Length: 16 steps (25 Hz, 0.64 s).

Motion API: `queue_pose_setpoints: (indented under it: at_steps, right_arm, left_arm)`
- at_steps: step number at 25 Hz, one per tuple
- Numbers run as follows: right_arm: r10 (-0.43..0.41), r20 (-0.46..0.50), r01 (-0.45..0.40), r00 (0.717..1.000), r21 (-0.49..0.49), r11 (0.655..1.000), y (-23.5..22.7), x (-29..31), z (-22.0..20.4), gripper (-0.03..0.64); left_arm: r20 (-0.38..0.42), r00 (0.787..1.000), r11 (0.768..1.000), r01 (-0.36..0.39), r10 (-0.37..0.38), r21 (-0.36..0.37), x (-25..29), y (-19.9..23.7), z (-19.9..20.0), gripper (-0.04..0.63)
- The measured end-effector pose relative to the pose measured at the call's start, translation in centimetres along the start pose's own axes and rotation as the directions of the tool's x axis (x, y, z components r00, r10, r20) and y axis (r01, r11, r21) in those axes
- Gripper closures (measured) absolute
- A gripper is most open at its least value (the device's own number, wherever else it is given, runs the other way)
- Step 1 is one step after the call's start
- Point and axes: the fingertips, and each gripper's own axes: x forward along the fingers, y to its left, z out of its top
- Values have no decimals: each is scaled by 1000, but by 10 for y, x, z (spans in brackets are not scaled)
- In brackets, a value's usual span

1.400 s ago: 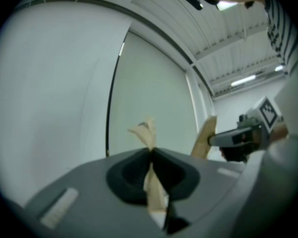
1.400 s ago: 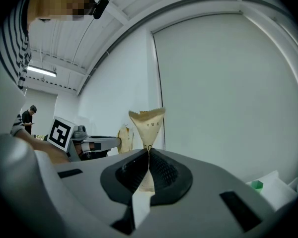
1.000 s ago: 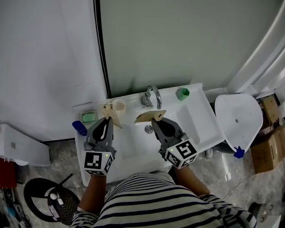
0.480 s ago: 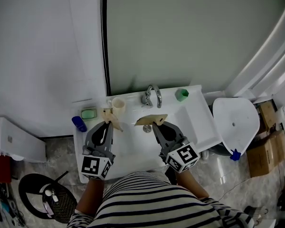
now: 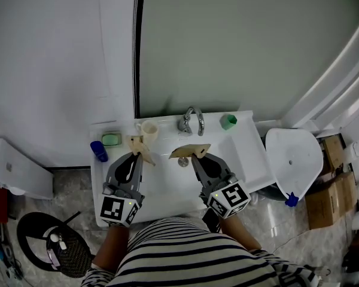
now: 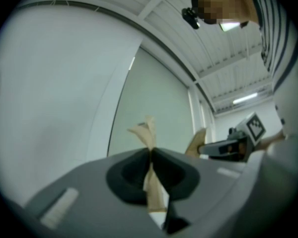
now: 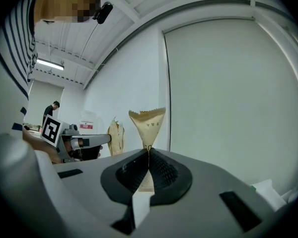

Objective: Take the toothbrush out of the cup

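Both grippers point level over the sink [image 5: 246, 151], side by side and apart, each clamped on paper. The left gripper [image 5: 136, 153] has its jaws pressed together on a crumpled tan scrap [image 5: 138, 143] that sticks out past the tips toward 12 o'clock. Its own view shows the scrap pinched between the dark pads with no gap. The right gripper [image 5: 195, 155] is likewise closed, on a flat tan packet [image 5: 189, 149] with a zigzag top edge. The packet fans out beyond the tips and, in the head view, lies across toward 9 o'clock. The cup [image 5: 148, 129] stands upright on the sink's back ledge, at 11 o'clock from the drain [image 5: 183, 161] and 9 o'clock from the faucet [image 5: 191, 121]. It is just beyond the scrap's far end, and I cannot tell whether the two touch. Neither gripper's jaws are on the cup. The toothbrush cannot be made out in any view, being too small to tell whether it is in the cup. A green block [image 5: 112, 139] lies at 8 o'clock from the cup.
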Motion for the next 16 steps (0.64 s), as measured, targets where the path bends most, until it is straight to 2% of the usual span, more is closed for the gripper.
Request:
queue_pose_setpoints:
  at_steps: [16]
  right_arm:
    - [0, 13, 0, 1000, 4, 1000, -1, 1, -1, 607]
  left_arm:
    - [12, 1000, 1000, -22, 22, -9, 2, 1, -2, 571]
